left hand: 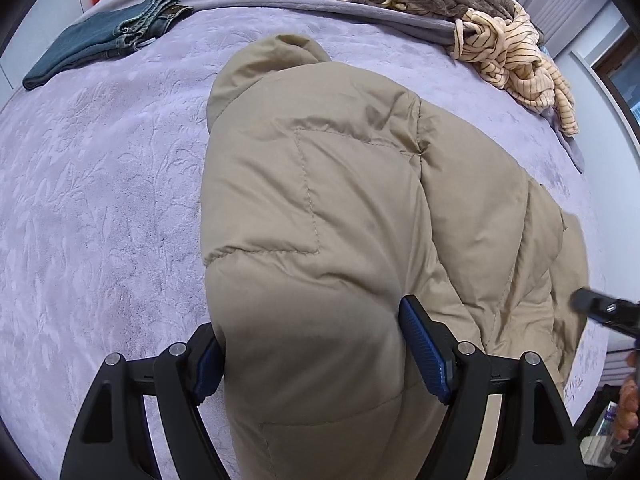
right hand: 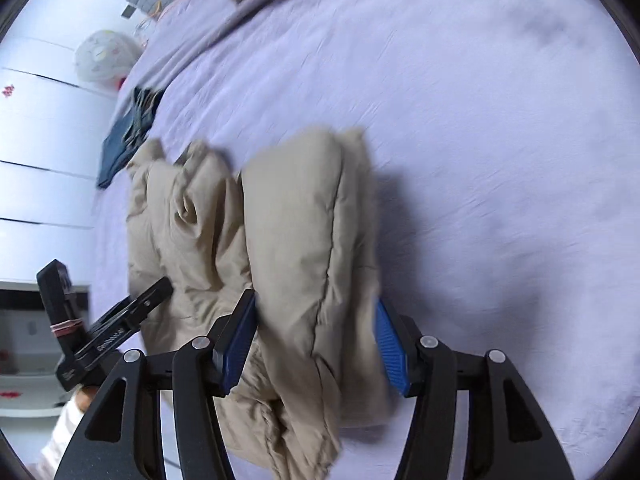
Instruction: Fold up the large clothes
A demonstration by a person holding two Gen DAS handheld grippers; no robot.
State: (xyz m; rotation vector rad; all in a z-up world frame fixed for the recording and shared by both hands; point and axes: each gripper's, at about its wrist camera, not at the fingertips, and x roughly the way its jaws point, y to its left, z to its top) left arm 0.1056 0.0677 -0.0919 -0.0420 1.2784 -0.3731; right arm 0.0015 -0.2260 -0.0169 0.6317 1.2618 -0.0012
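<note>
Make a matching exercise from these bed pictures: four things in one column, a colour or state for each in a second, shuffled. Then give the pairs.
Things:
1. puffer jacket
2. jeans
3. striped garment
4. bedspread

Descriptions:
A. lilac, with a leaf pattern
B. beige, padded, between the gripper fingers
C. dark blue, folded
D. cream and brown, crumpled in a heap

Pairs: 1-B, 2-C, 3-D, 4-A

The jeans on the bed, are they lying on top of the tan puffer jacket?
No, the folded jeans lie apart from the tan puffer jacket, with bare lilac bedspread between them.
</note>
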